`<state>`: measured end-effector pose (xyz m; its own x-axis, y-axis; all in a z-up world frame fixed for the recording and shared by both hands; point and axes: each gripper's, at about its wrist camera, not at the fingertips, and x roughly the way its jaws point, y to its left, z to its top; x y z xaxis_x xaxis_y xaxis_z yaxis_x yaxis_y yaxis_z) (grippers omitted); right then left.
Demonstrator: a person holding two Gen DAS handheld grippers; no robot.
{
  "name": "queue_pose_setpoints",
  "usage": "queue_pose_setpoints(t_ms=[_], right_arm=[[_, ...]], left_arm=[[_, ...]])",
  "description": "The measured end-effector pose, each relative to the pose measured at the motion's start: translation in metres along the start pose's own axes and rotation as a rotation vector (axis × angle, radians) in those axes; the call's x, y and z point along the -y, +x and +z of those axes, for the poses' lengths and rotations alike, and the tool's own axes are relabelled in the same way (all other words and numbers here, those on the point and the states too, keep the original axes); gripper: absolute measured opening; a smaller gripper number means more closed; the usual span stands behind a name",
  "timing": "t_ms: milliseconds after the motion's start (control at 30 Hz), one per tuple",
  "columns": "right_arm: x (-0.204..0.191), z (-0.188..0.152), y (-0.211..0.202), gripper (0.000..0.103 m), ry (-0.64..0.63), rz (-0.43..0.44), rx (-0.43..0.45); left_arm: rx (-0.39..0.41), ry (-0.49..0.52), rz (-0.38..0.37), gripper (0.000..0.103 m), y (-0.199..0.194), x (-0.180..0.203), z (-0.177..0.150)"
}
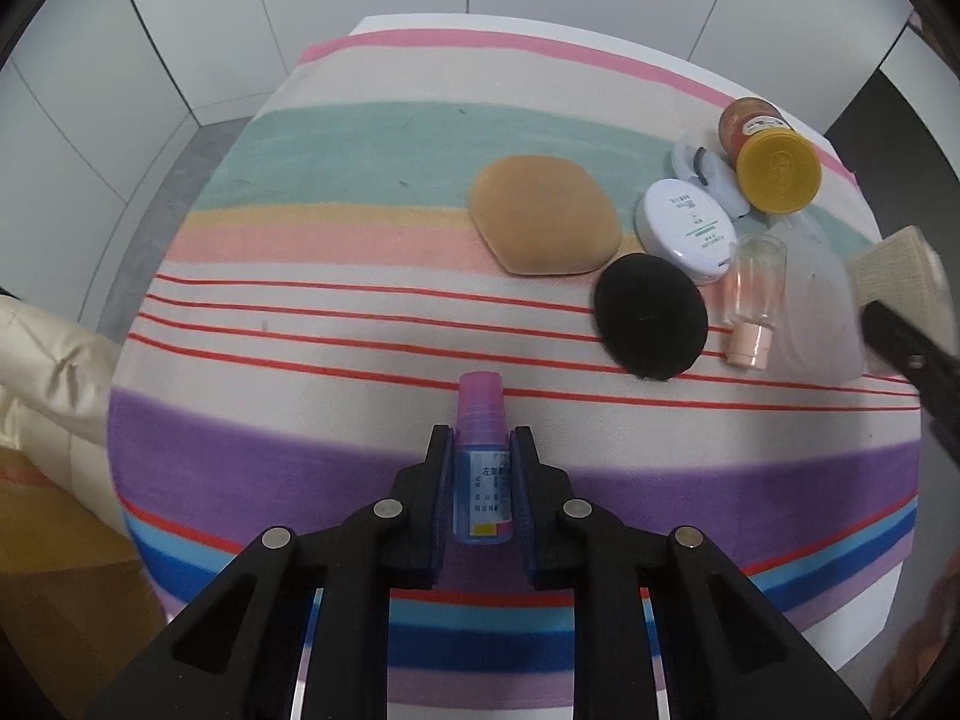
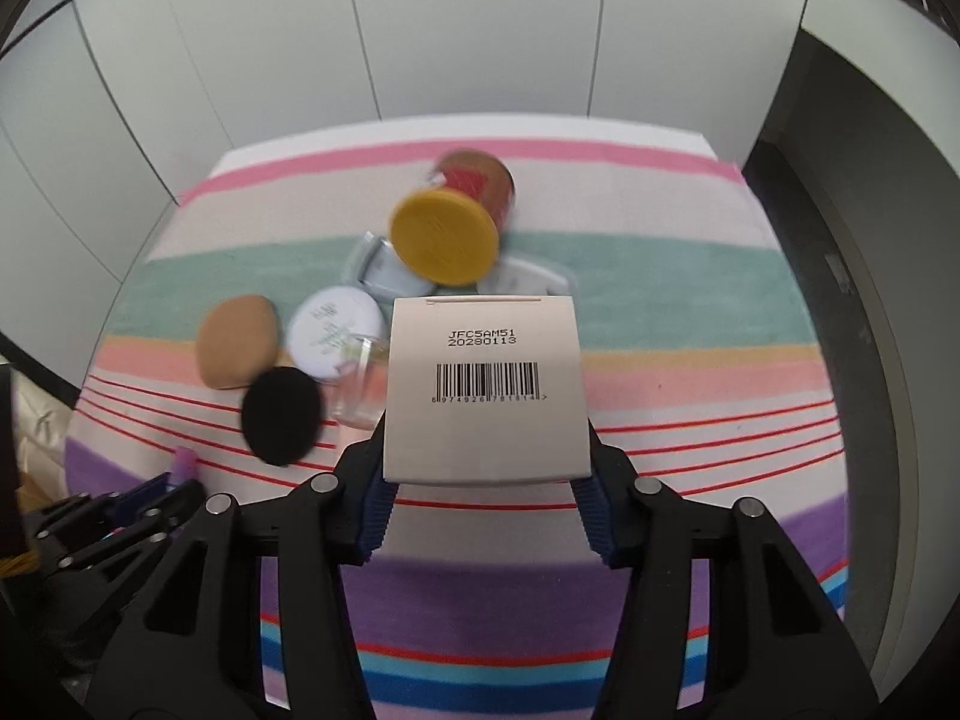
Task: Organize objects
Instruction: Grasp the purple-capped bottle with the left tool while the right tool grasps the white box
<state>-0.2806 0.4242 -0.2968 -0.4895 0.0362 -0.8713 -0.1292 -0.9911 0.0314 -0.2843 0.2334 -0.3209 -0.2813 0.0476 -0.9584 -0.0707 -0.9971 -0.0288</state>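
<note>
**Both grippers loaded, rest of items clustered far right**

Left hand-held gripper [image 1: 480, 480]: pinching a small blue plastic dropper bottle with a pink-purple cap [image 1: 480, 456]. Bottle lies lengthwise between the pads, cap pointing forward, over the purple band of the striped cloth on the worktop [image 1: 360, 138].

Right hand-held gripper [image 2: 486, 480]: clamped on a beige square cardboard box with a barcode on its face [image 2: 485, 396]. Box is held above the cloth, barcode side towards the camera.

On the cloth, left wrist view:
- tan rounded makeup sponge [image 1: 545, 215], just beside a black oval sponge [image 1: 651, 315]
- white round compact case [image 1: 687, 229], touching the black sponge's far edge
- clear small bottle with a peach cap [image 1: 753, 294], lying down, cap towards the camera, just right of the black sponge
- brown jar with a yellow lid [image 1: 774, 165], on its side, lid facing the camera
- white eyelash-curler-like item [image 1: 708, 174] wedged under the jar; can't tell exactly what it is
- clear plastic packaging [image 1: 822, 300] at the right edge

Right view is motion-blurred around the jar.
</note>
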Motion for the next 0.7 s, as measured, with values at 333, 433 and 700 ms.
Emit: queue_pose_setpoints(t_ms=[333, 433, 700], right_arm=[[0.006, 0.001, -0.037, 0.054, 0.007, 0.002, 0.013], [0.008, 0.000, -0.050, 0.053, 0.016, 0.000, 0.018], [0.013, 0.013, -0.111, 0.053, 0.031, 0.001, 0.076]], left_arm=[[0.040, 0.024, -0.008, 0.019, -0.047, 0.017, 0.000], [0.054, 0.018, -0.017, 0.019, -0.066, 0.020, 0.002], [0.153, 0.012, -0.017, 0.019, -0.105, -0.003, 0.015]])
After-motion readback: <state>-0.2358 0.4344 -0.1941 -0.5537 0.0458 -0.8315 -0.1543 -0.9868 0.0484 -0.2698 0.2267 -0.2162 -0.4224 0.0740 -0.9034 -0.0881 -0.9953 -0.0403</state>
